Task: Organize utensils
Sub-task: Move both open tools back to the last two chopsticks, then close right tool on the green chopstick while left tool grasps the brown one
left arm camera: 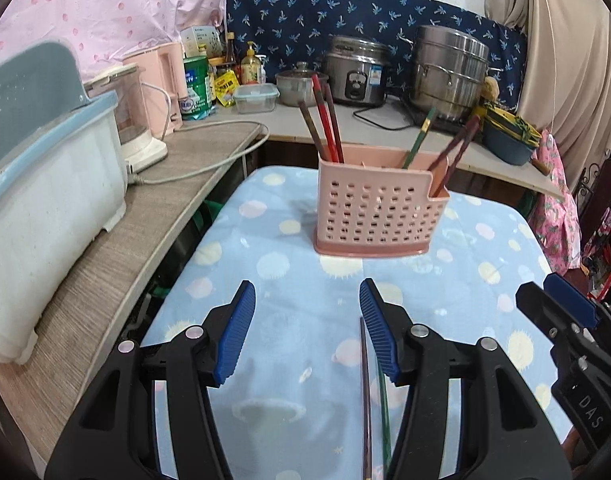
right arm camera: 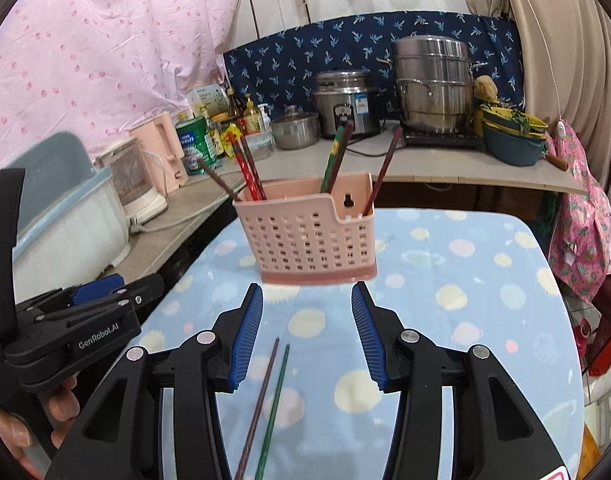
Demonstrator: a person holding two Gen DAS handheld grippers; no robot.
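A pink perforated utensil holder stands on the blue dotted cloth and holds several chopsticks. A brown chopstick and a green chopstick lie side by side on the cloth in front of it. My left gripper is open above the cloth; the two loose chopsticks lie by its right finger. My right gripper is open, with the two chopsticks lying between its fingers below. Each gripper shows at the edge of the other's view, the right gripper and the left gripper.
A white and blue dish rack and a pink kettle stand on the wooden counter at left. Bottles, a rice cooker, a steel steamer pot and stacked bowls line the back counter. The table drops off at right.
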